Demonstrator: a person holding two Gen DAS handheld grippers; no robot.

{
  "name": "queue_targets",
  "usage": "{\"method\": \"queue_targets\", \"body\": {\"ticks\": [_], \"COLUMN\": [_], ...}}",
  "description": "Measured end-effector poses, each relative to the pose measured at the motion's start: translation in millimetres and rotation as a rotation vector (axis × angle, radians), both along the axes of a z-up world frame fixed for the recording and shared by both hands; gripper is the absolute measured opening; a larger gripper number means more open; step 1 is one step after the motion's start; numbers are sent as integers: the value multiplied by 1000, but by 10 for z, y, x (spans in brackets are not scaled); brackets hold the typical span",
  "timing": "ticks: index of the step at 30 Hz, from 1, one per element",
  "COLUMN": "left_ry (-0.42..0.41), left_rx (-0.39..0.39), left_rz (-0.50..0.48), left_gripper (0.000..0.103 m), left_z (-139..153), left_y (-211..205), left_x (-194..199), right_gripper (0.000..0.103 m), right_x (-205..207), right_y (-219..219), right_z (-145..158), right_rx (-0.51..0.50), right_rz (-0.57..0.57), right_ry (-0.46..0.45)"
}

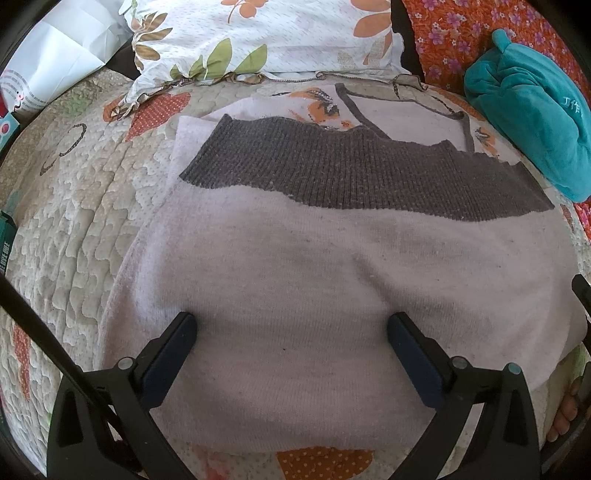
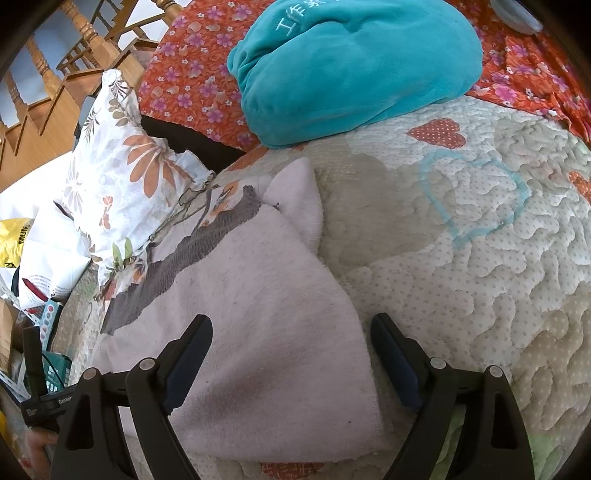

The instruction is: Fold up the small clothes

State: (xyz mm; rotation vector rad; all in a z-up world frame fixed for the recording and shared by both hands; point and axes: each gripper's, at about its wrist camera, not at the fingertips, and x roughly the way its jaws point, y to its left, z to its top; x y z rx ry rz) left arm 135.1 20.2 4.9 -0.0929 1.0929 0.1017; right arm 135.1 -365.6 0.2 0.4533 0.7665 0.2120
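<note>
We see a pale lilac sweater lying folded on a quilted bedspread, its dark grey ribbed band turned up across the top of the fold; beyond the band a second layer of the same garment shows a grey-trimmed edge and an orange print. Our left tongs hang over the near part of the sweater with their fingers spread wide and nothing between them; the dark blue pads sit just above the knit, though we cannot tell whether they touch it. Our right tongs are likewise released; the left finger lies over the sweater and the right finger over the bedspread, so the garment's right edge runs between them. A folded sleeve end sticks out at the far right corner of the sweater; a teal plush bundle with embroidered lettering rests farther back, on an orange flowered cloth; a leaf-patterned pillow lies along the far edge of the bedspread, just beside the sweater; a wooden stair railing rises behind the pillow in the right view.
</note>
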Motion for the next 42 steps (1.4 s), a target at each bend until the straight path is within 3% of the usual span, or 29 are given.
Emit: {"method": "queue_targets", "body": {"ticks": [8,17,23,24,26,27,28,30,35,39,42], "left_ry": [-8,-217,-238,-237,-241,-244,-251,-264,-306,-318,-324], "left_rx": [-32,-106,-147,-142,-143,-151,-164,-183,-232,-252,-264], "left_rz": [13,172,281,302,336,352,369,390,469,544,595], "left_gripper": [100,99,99,99,99,99,99,99,99,99,99], "left_z": [81,732,819,822,834,848,874,920,1052,1082,1086], "left_y": [48,481,973,1065,1218,1297,1393,1549,1957,2248,2447], "left_x": [-37,-601,-740,-734,-738,-754,-774,-822,-954,-1052,-1115], "right_gripper": [93,93,93,88,62,33,24,19,16,14,11], "right_x": [16,-167,-314,-255,-133,-32,33,91,122,150,58], "right_y": [-29,-82,107,142,163,165,164,215,917,2018,2909], "right_z": [-12,41,102,111,117,93,79,180,742,1100,1076], "right_rx": [26,75,23,14,18,36,52,59,-94,-249,-343], "right_rz": [16,-1,-34,-39,-57,-60,-67,-92,-7,196,395], "right_ry": [-8,28,74,99,145,190,218,226,97,-11,-52]}}
